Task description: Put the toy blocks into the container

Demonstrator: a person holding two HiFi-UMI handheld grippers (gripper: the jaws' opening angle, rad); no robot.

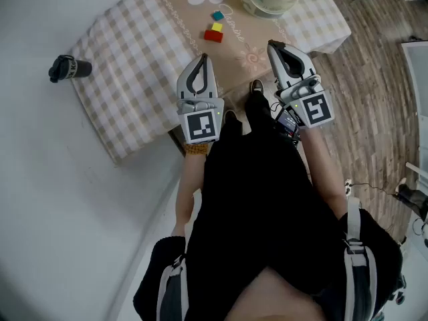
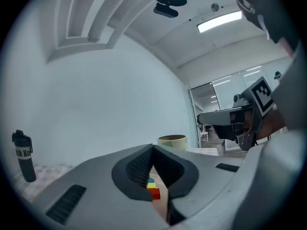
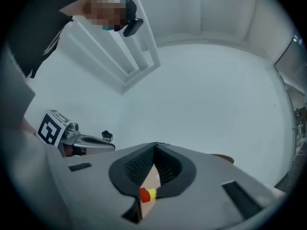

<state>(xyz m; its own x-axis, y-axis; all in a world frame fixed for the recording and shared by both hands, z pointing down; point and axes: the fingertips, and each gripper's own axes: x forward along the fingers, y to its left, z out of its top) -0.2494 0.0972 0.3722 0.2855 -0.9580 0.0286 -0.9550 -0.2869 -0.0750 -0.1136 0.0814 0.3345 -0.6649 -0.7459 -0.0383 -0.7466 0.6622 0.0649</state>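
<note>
1. Head view looks steeply down on a table under a checked cloth, with both grippers held level over its near edge.
2. The left gripper has its jaws together at the tips, and nothing sits between them.
3. The right gripper is closed the same way and is also empty.
4. Three toy blocks lie on the cloth beyond the grippers, roughly between the two.
5. The red block is nearest, the yellow block lies just behind it, and the blue block sits a little farther back.
6. The container, a round cream bowl, stands past the blocks and to their right, near the far end of the table. All three blocks are outside it.
7. A black bottle stands upright at the left edge of the table, well apart from the blocks.
8. Left gripper view shows the three blocks in a row through the opening behind the closed tips, with the bowl beyond and the other gripper at the right.
9. Right gripper view shows the red and yellow blocks side by side through the same kind of opening.
10. A wood floor runs along the right of the table.
</note>
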